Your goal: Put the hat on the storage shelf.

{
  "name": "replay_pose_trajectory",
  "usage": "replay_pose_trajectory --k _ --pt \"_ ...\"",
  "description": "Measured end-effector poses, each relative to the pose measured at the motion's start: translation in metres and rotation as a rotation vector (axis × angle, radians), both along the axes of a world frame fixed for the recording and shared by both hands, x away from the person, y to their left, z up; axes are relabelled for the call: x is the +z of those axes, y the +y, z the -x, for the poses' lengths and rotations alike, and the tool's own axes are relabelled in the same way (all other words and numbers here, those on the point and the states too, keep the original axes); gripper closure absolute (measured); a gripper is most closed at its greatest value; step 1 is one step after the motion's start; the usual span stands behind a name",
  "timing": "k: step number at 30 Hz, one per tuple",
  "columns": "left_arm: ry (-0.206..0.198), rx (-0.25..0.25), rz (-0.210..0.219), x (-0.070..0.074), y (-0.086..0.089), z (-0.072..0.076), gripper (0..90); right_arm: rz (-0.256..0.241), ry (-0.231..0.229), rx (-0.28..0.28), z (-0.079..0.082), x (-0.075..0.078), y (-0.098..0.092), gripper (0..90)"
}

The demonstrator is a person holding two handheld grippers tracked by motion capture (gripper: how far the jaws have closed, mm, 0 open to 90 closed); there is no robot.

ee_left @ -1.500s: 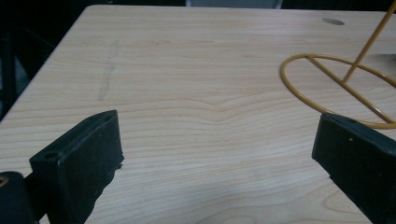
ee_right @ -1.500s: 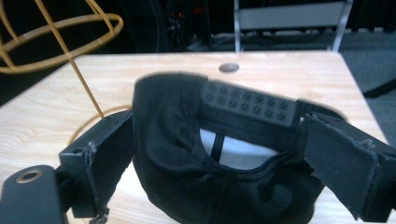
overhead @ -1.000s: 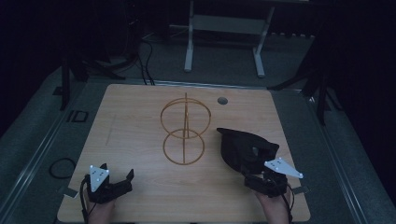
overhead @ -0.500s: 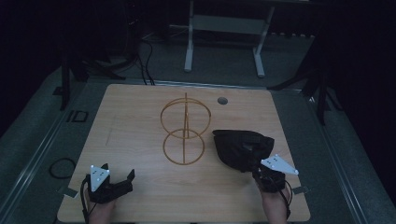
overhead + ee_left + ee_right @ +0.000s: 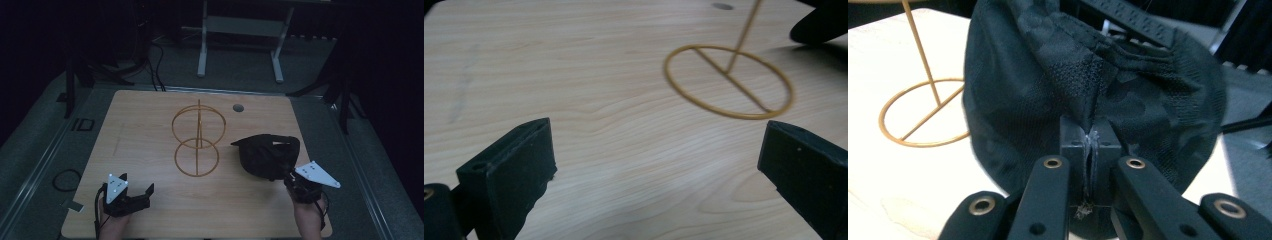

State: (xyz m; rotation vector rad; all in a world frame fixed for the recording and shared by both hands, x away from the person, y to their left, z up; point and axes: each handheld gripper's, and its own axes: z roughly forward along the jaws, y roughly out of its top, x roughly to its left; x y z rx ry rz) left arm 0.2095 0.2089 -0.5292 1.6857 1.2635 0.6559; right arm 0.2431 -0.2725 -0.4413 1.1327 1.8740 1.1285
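cap [image 5: 265, 156] right of wire stand [image 5: 197, 140]

Looked forward and down from above the near side, taking in the whole worktop [image 5: 150, 125] and the dark floor beyond. Rode low on the left tool [image 5: 654, 175], facing across bare wood toward the gold wire stand [image 5: 729, 82]. Sat close behind the right tool [image 5: 1090, 150], pressed against the black cap [image 5: 1108, 75]. Shared the stand's base ring across all three.

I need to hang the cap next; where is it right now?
In the high view, the black fabric cap is on the table's right side, just right of the gold wire stand, pinched in the right tongs.
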Motion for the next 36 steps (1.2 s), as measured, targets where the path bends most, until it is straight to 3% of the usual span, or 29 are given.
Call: replay_pose_trajectory --k 5,10,12,23,25,29,32,33,36 --pt "-0.021 -0.076 0.014 0.015 -0.013 0.002 2.3 0.01 -0.035 0.003 0.01 0.016 -0.009 88.0" --pt "-0.016 -0.157 0.04 0.029 -0.028 0.003 2.3 0.023 -0.058 0.026 0.021 0.027 -0.012 88.0" --pt "-0.025 -0.178 0.04 0.036 -0.036 0.005 6.1 0.031 -0.065 0.045 0.026 0.031 -0.012 88.0" --pt "-0.081 -0.393 0.063 0.085 -0.083 0.009 6.6 0.039 -0.083 0.116 0.04 0.044 -0.002 88.0" --pt "-0.076 -0.437 0.072 0.093 -0.093 0.007 6.6 0.044 -0.09 0.129 0.042 0.046 0.001 87.9" --pt "-0.093 -0.502 0.063 0.107 -0.112 0.004 6.6 0.047 -0.094 0.16 0.045 0.051 0.006 88.0" --pt "-0.076 -0.584 0.048 0.116 -0.127 -0.001 7.1 0.051 -0.094 0.175 0.047 0.052 0.009 87.9" --pt "-0.072 -0.613 0.04 0.118 -0.132 -0.002 12.7 0.053 -0.094 0.181 0.047 0.052 0.01 87.9" --pt "-0.059 -0.666 0.029 0.122 -0.147 -0.007 14.3 0.061 -0.091 0.196 0.05 0.053 0.014 87.9"
